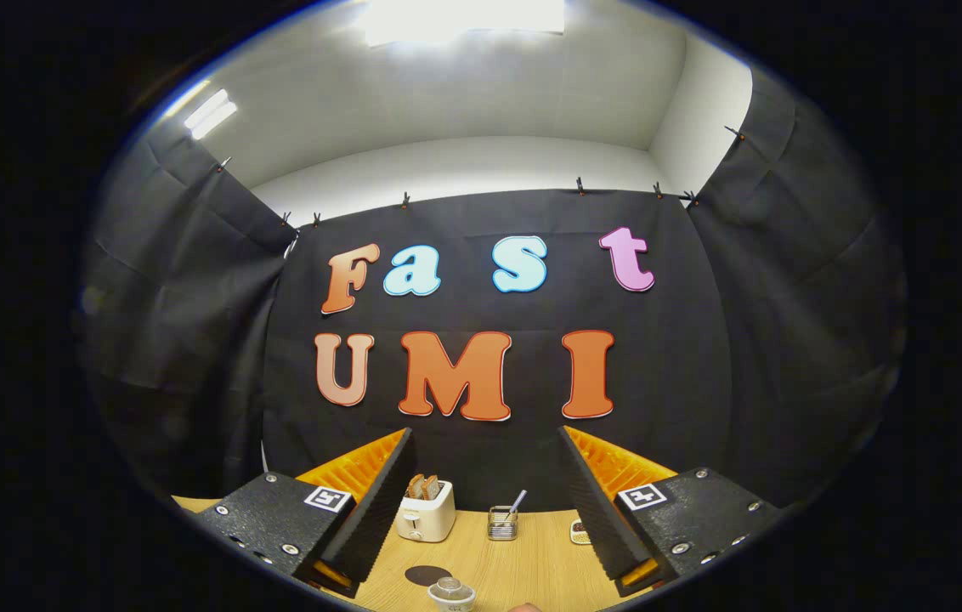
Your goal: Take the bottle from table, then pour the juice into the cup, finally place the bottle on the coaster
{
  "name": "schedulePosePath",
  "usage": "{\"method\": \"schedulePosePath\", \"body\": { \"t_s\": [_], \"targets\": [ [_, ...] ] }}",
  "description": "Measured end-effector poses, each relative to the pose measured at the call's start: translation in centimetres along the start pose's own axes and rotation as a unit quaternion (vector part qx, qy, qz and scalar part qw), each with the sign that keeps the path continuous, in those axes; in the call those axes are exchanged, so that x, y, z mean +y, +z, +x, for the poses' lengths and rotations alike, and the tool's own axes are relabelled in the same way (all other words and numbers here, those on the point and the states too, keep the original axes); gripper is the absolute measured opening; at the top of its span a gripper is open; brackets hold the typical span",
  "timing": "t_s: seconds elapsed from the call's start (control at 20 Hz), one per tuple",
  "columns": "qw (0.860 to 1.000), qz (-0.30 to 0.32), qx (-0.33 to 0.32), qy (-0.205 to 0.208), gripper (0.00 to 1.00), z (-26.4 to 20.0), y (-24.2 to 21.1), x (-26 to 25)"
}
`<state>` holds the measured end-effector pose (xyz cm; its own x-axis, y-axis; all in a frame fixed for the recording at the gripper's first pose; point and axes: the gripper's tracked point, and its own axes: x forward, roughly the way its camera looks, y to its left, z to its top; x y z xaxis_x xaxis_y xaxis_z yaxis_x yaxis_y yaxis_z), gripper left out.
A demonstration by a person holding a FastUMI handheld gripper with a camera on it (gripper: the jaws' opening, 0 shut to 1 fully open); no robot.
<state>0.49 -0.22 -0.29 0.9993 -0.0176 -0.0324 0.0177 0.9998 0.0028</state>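
My gripper (485, 501) stands wide open over the table (532, 565). Between its fingers, bare wood lies ahead. At the far edge stand a toaster (426, 510), a wire holder (502, 523) and a small dish (580, 531); nearer are the coaster (427, 575) and cup (452, 592).

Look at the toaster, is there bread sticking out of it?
Yes, brown slices stick up from the top of the toaster, which stands on the table beyond the open gripper.

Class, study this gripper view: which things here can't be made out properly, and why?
- Cup: lower part cut off, contents unclear.
- Reddish object beside it: a sliver, unidentifiable.
- Small item: half hidden behind a finger.
- Holder contents: too small.
- Gripper: open, empty.
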Motion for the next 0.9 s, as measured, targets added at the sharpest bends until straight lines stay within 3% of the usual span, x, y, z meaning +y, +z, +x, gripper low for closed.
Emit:
{"method": "schedulePosePath", "body": {
  "t_s": [0.4, 0.9],
  "targets": [
    [1.0, -0.001, 0.019, 0.003, 0.98, 0.0, -2.5, 0.2],
    [0.996, 0.042, 0.052, 0.053, 0.98, -0.8, -9.6, 2.0]
  ]
}}
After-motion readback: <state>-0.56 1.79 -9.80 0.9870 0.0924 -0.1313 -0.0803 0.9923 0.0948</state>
